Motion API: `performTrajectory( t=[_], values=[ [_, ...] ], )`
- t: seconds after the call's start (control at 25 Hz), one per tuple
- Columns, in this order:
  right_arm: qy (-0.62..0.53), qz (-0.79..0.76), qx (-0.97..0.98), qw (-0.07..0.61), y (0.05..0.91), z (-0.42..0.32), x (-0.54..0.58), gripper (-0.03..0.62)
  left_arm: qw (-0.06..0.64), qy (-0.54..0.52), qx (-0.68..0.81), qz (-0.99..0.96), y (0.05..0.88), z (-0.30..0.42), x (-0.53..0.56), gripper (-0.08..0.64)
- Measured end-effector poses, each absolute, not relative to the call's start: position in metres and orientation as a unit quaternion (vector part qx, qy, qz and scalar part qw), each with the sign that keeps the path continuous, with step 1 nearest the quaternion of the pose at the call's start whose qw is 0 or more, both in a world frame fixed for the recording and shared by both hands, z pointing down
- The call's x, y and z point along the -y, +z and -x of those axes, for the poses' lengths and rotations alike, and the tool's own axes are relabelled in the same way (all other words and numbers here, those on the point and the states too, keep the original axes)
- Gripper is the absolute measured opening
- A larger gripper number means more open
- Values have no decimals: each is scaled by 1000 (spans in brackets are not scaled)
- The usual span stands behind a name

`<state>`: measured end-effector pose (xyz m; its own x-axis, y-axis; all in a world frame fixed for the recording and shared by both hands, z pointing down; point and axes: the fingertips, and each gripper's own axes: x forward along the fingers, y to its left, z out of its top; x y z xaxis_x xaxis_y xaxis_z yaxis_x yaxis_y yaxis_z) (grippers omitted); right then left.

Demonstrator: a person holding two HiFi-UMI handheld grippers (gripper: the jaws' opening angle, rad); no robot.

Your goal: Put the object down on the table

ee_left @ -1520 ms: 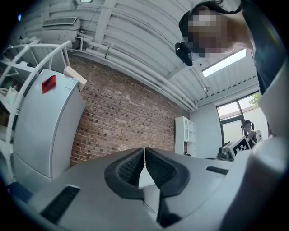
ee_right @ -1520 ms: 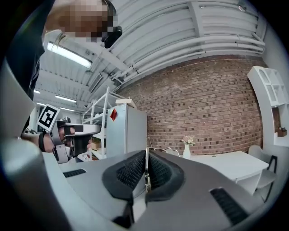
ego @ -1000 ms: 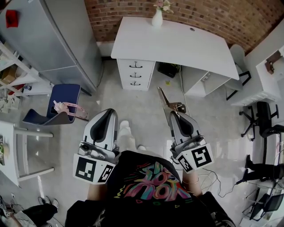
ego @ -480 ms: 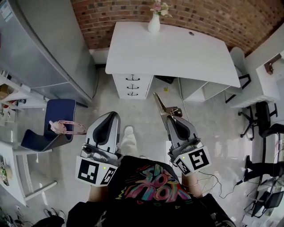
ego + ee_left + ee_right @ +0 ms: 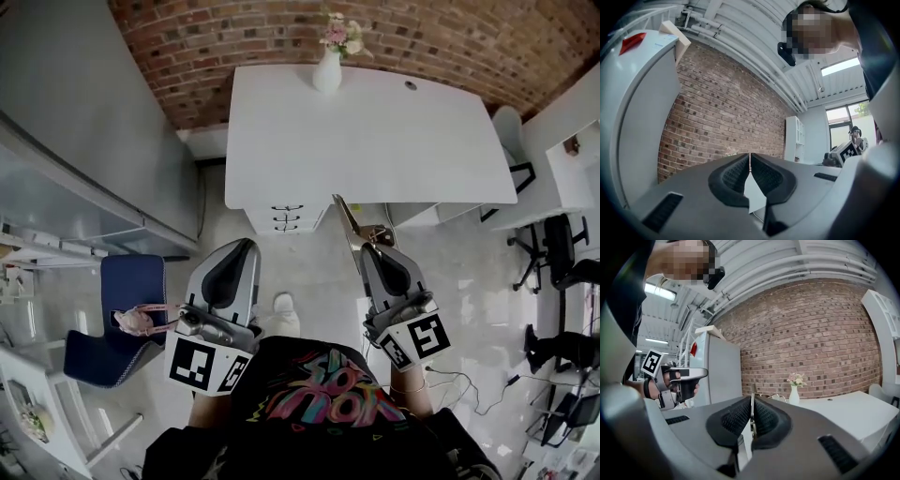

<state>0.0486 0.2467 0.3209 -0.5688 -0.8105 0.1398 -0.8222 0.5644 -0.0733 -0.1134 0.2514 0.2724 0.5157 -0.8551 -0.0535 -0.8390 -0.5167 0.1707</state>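
My right gripper is clamped on the scissors, held over the floor just short of the white table, so next I need to reach forward and lower them.

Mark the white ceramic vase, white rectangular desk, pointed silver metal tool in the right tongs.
white ceramic vase (image 5: pixel 327 75), head view, its belly.
white rectangular desk (image 5: pixel 375 141), head view, bare top.
pointed silver metal tool (image 5: pixel 345 214), head view, blade.
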Motion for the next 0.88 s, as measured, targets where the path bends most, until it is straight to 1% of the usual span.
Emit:
performTrajectory(
  t=[0.4,0.68,0.88],
  values=[
    [69,-495,865,43,322,-21,-183,18,74,-62,465,-880,280,147,-184,32],
    [82,-507,856,59,336,-29,-159,18,95,-58,459,-881,294,146,-159,32],
    [85,-501,859,61,348,-37,-125,18,94,-55,465,-878,304,138,-127,32]
  ],
)
